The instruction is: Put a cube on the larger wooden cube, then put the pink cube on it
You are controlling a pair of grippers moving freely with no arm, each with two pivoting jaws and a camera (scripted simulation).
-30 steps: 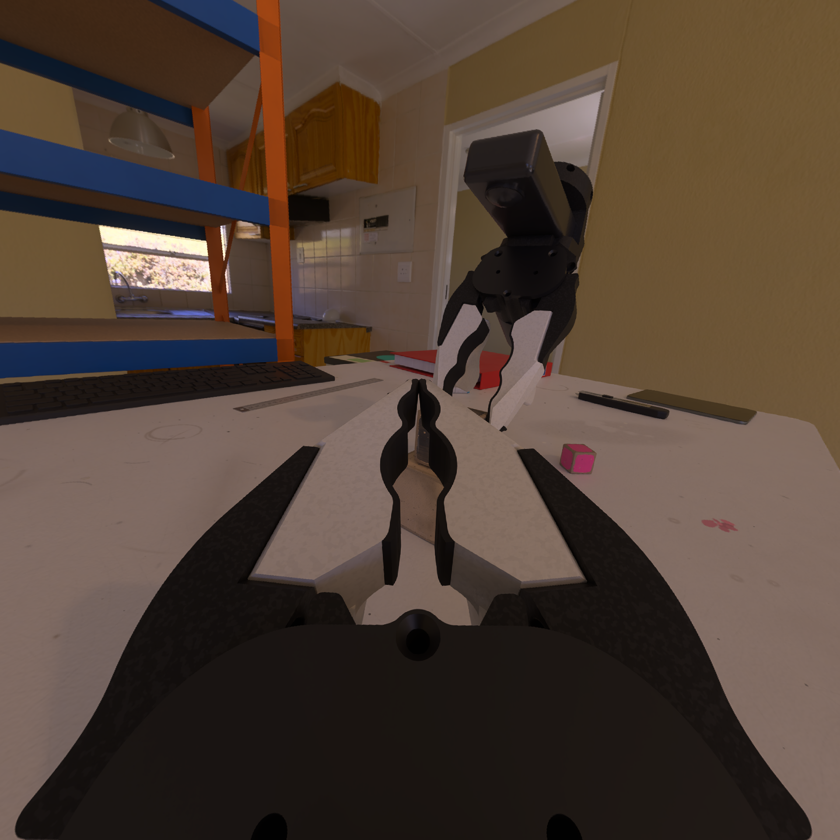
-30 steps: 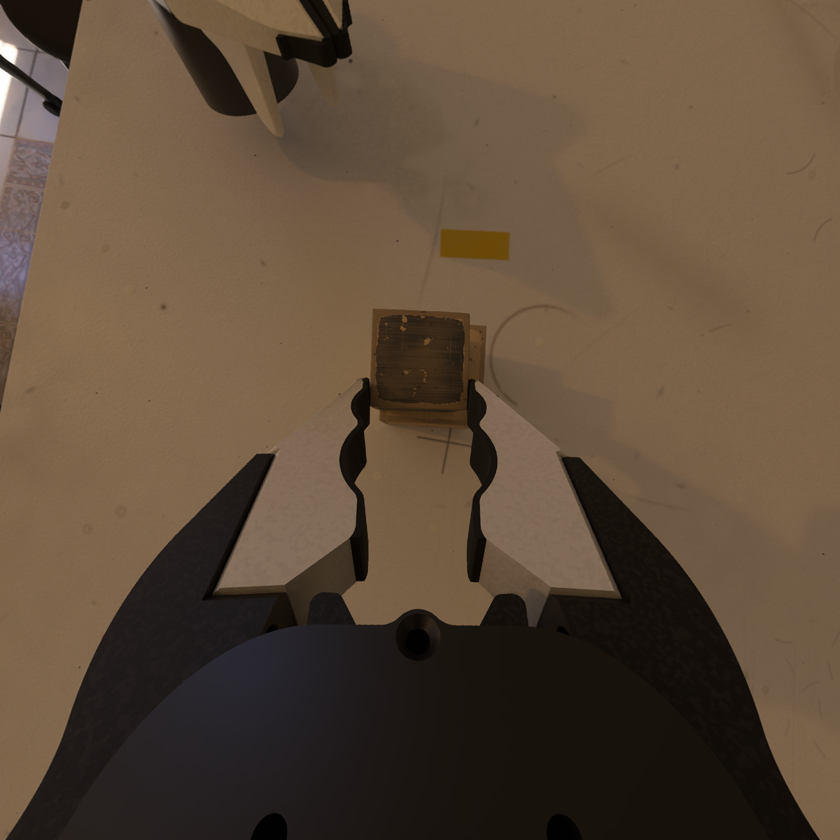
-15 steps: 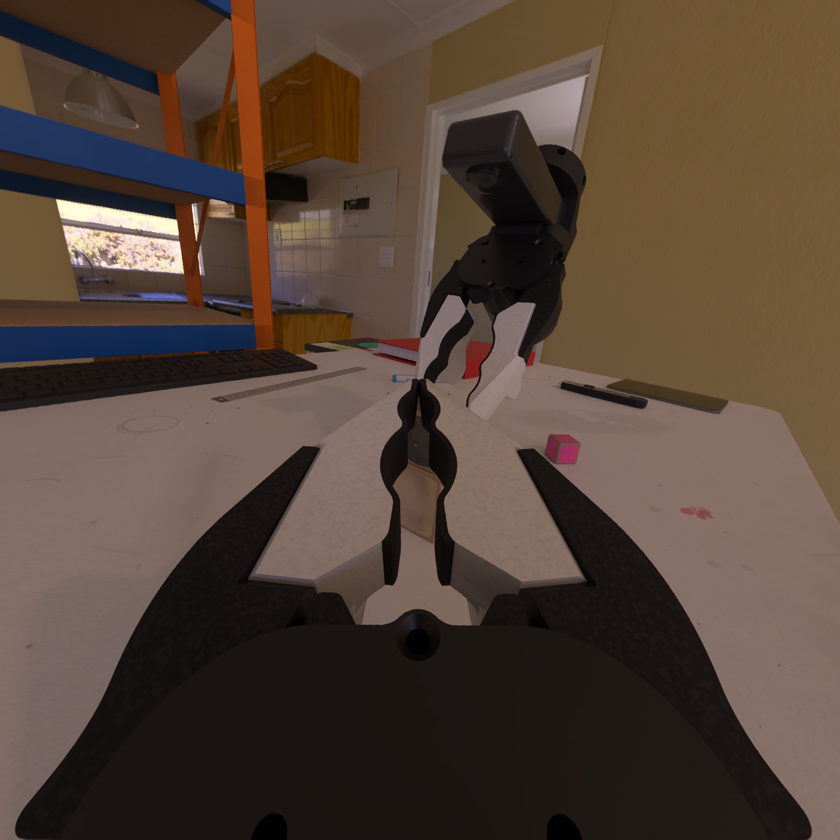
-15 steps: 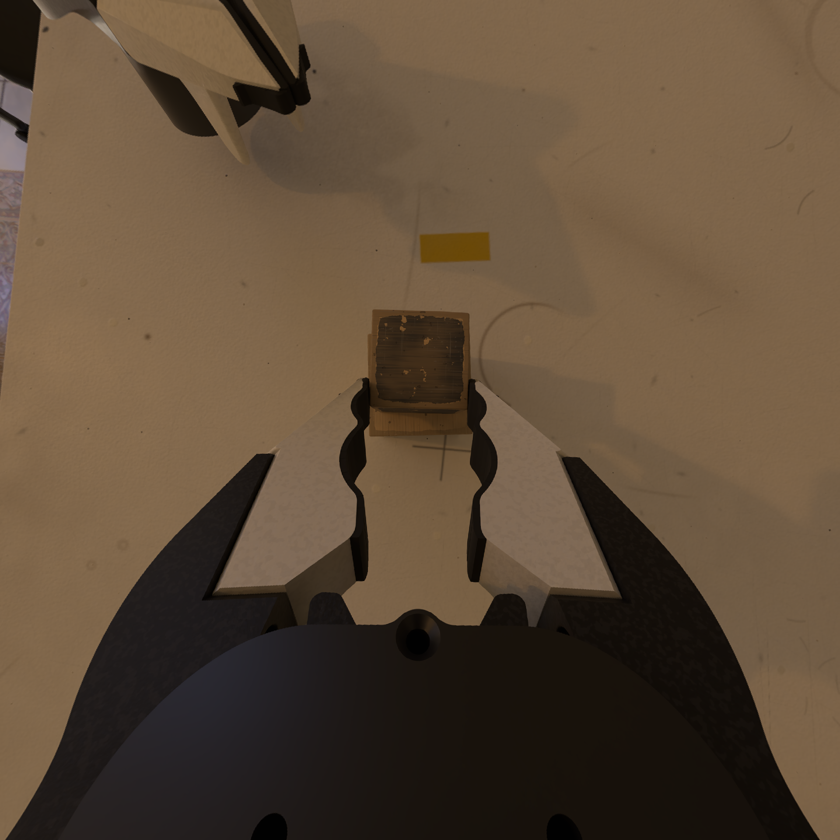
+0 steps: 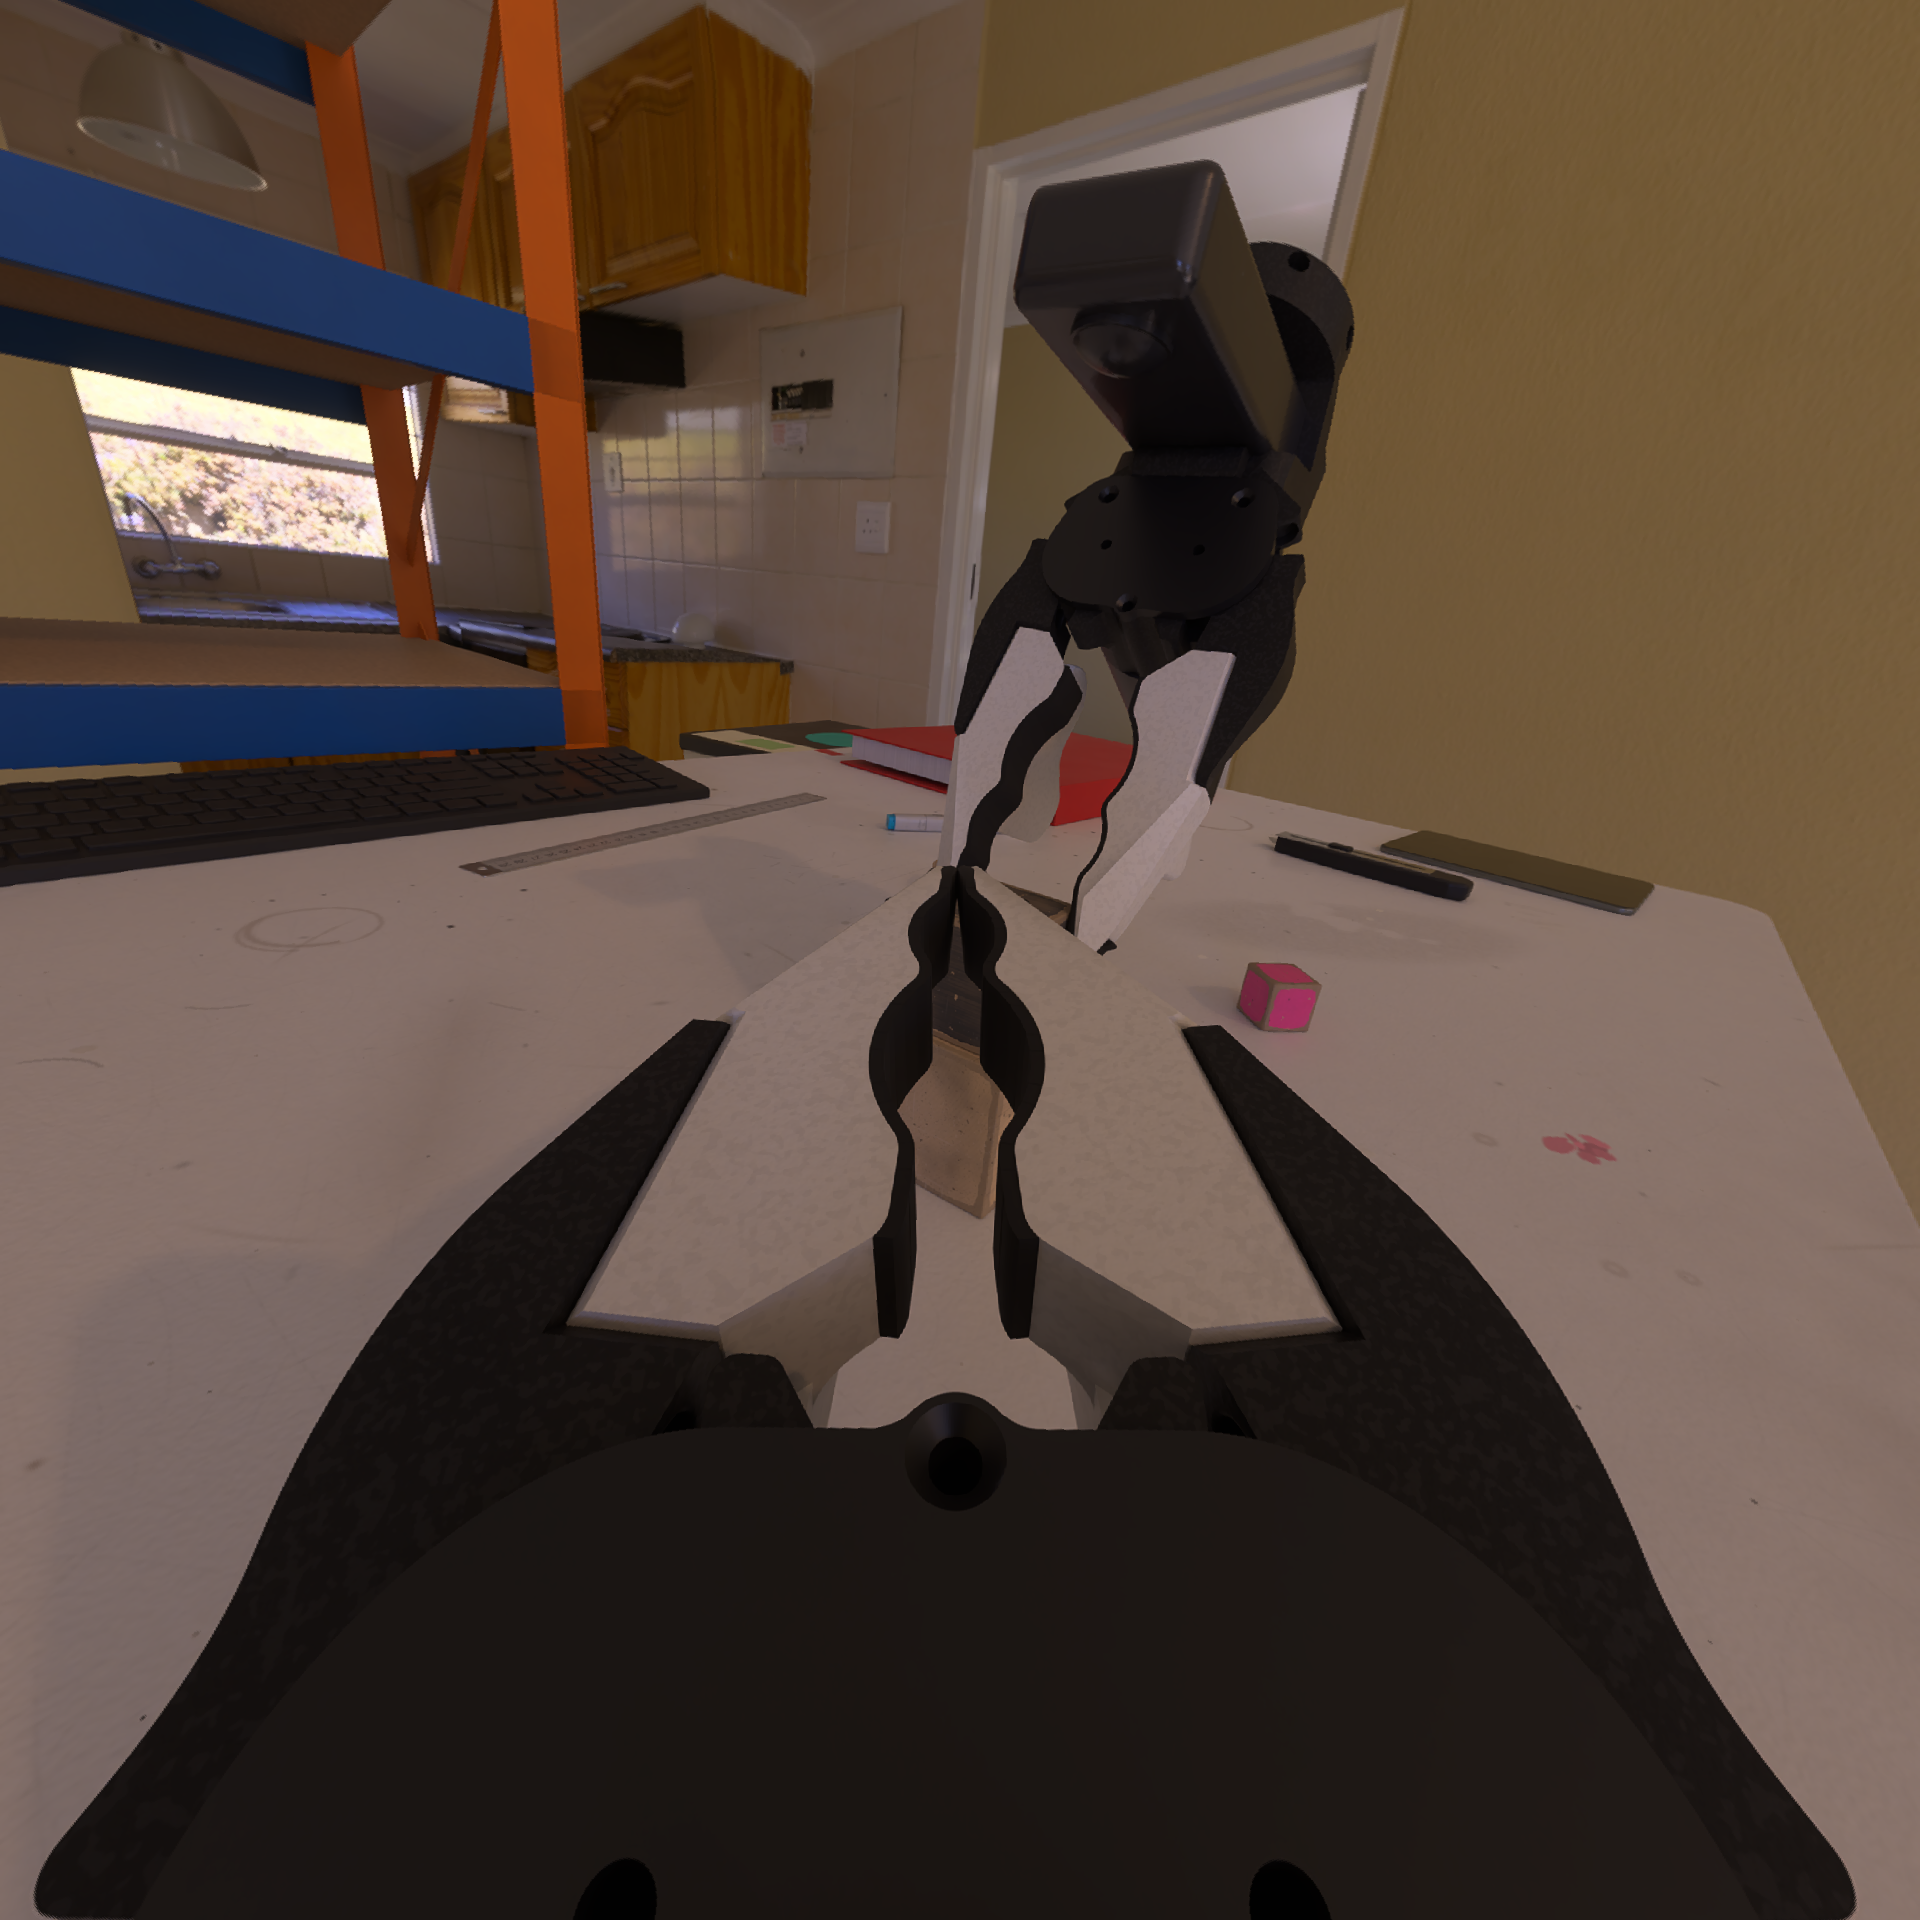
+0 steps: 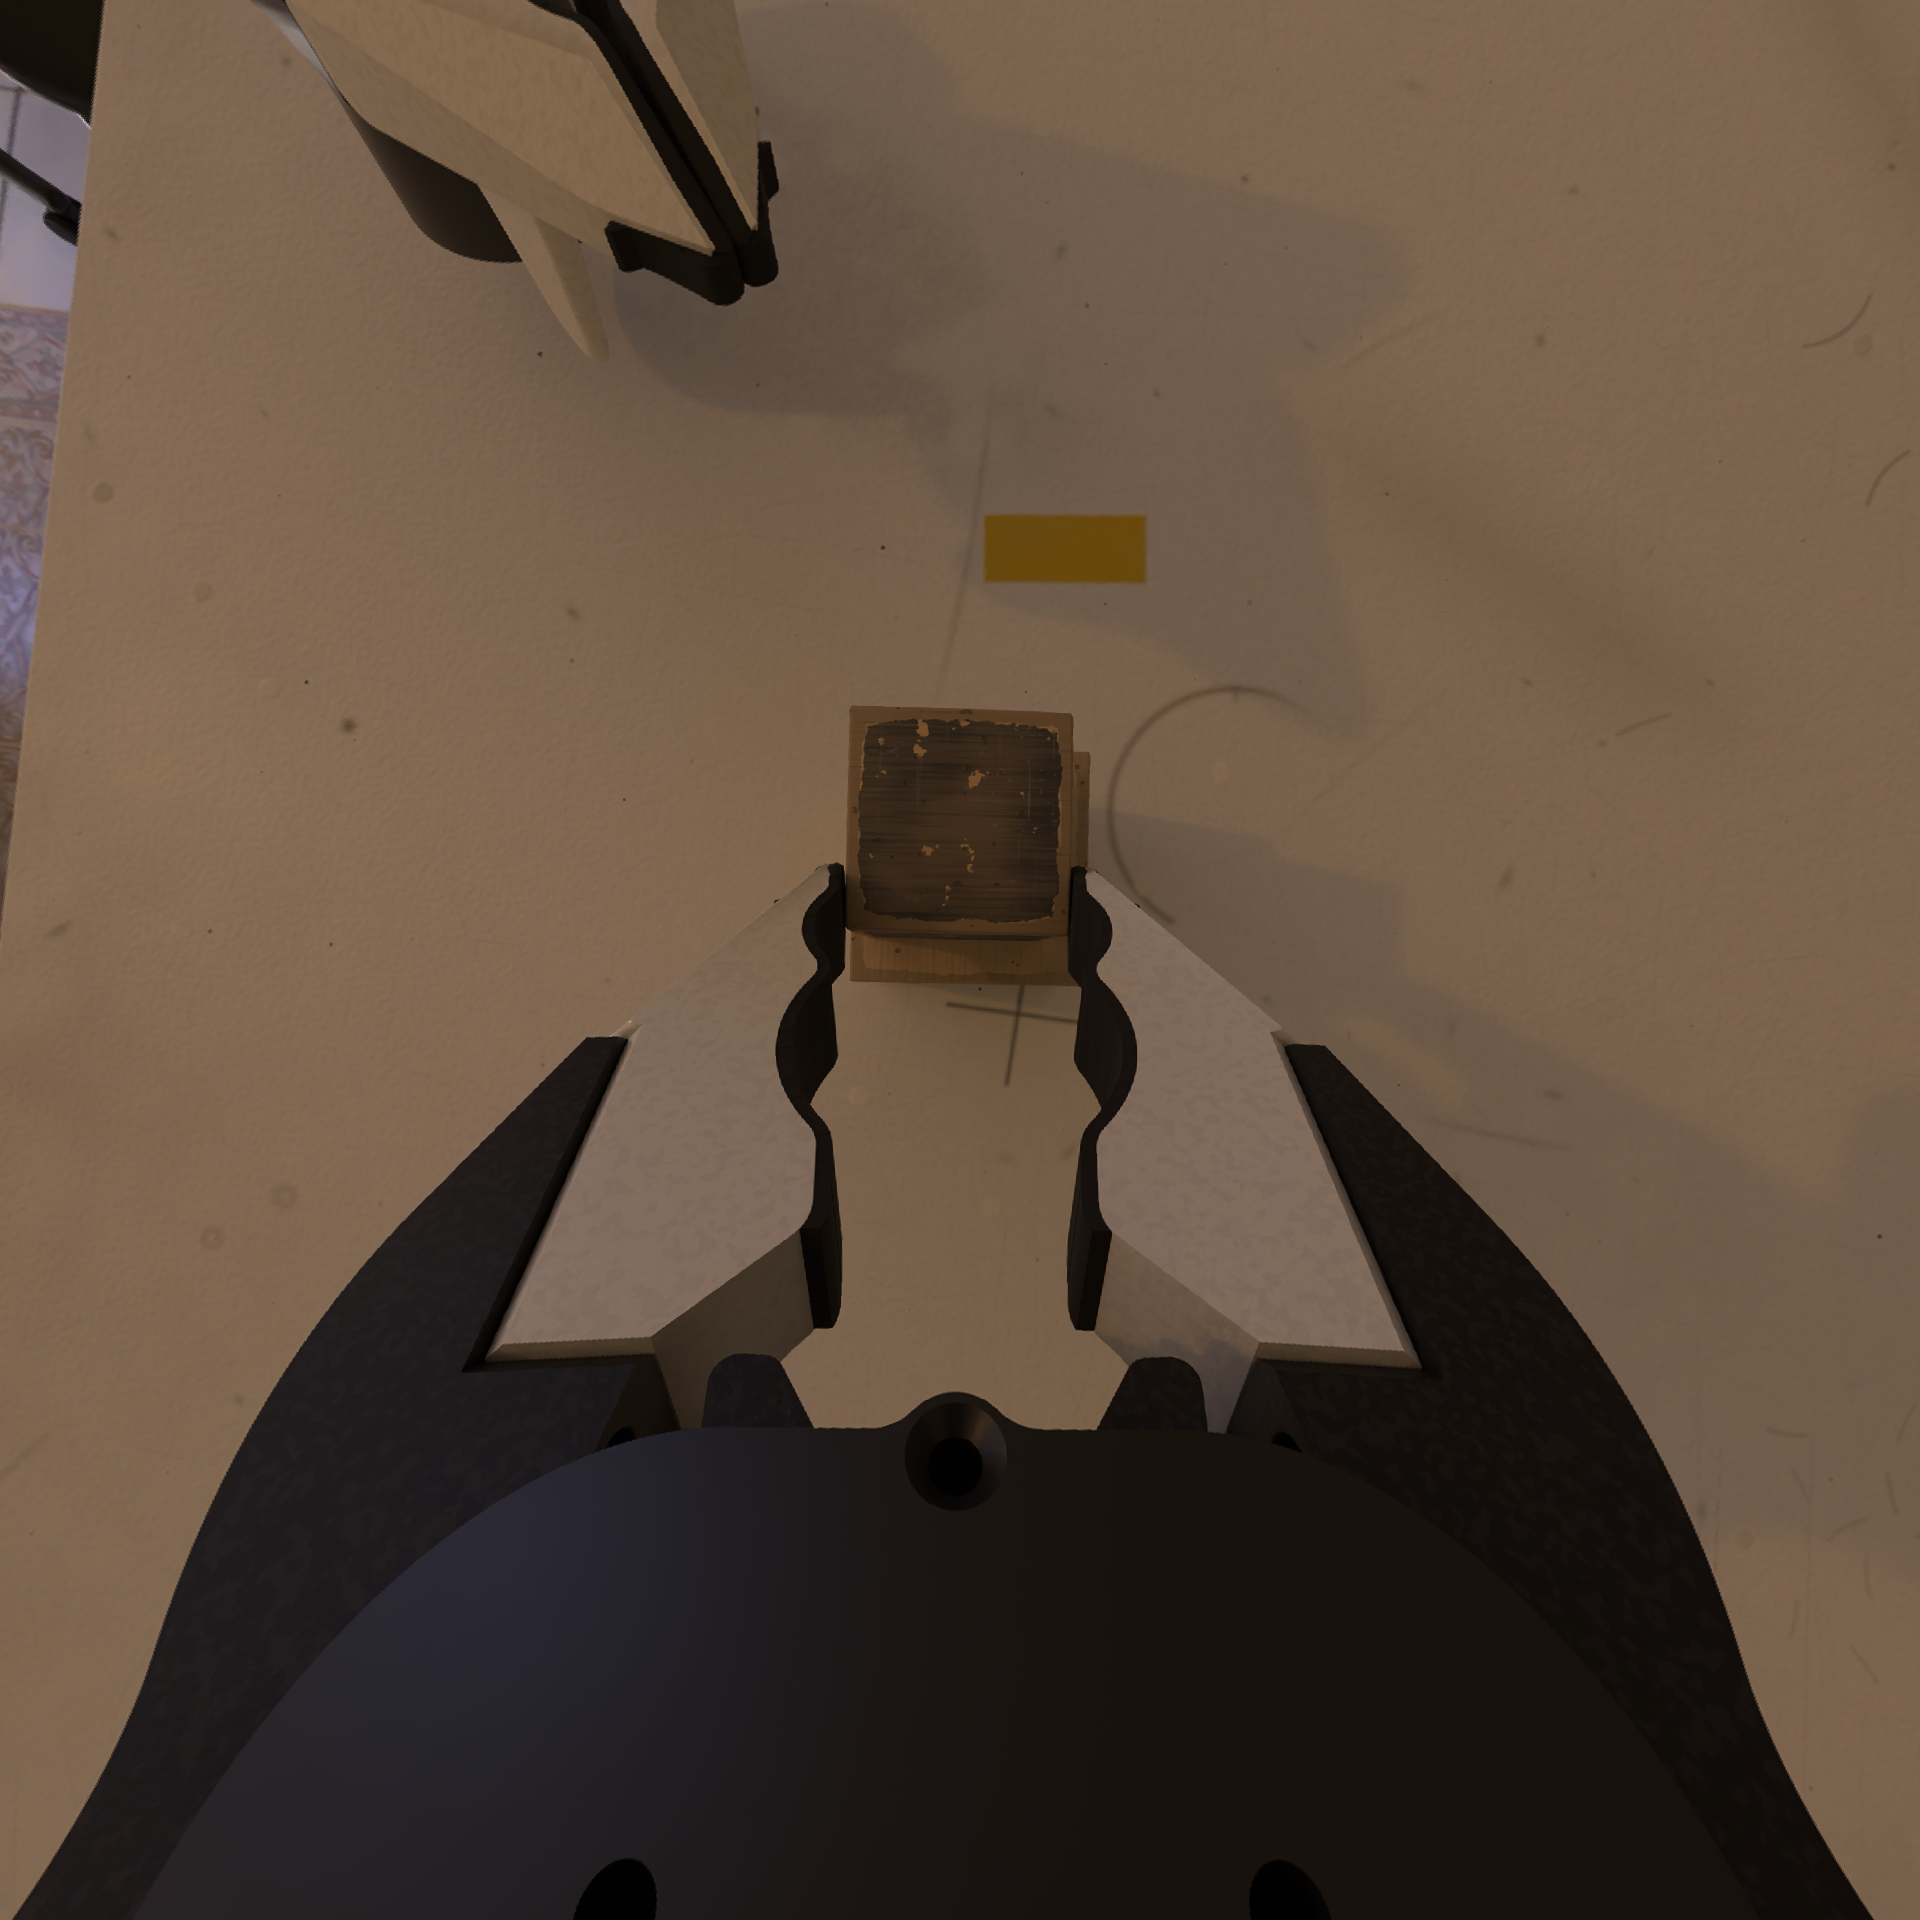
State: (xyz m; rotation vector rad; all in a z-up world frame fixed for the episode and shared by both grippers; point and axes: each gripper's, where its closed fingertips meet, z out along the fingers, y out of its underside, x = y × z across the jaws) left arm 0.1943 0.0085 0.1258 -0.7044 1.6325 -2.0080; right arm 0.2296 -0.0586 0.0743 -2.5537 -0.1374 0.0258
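A: Where's the dark-topped cube (image 6: 961, 816)?
B: Gripped by the right gripper (image 6: 956, 904), directly above the larger wooden cube (image 6: 956, 958); whether they touch, can't tell.
A: Left gripper (image 5: 958, 883)?
B: Clenched, empty, parked nearby, probably to keep clear. Pink cube (image 5: 1278, 997) waits apart on the table (image 5: 312, 1143).

Larger wooden cube (image 6: 961, 961) mostly hidden under the dark-topped cube (image 6: 961, 821); only strips show. Left wrist view: stack (image 5: 961, 1132) visible only through the finger gap. Keyboard (image 5: 312, 800) at the counter's far left edge cut off by frame. Left gripper (image 6: 743, 265) cropped at top.
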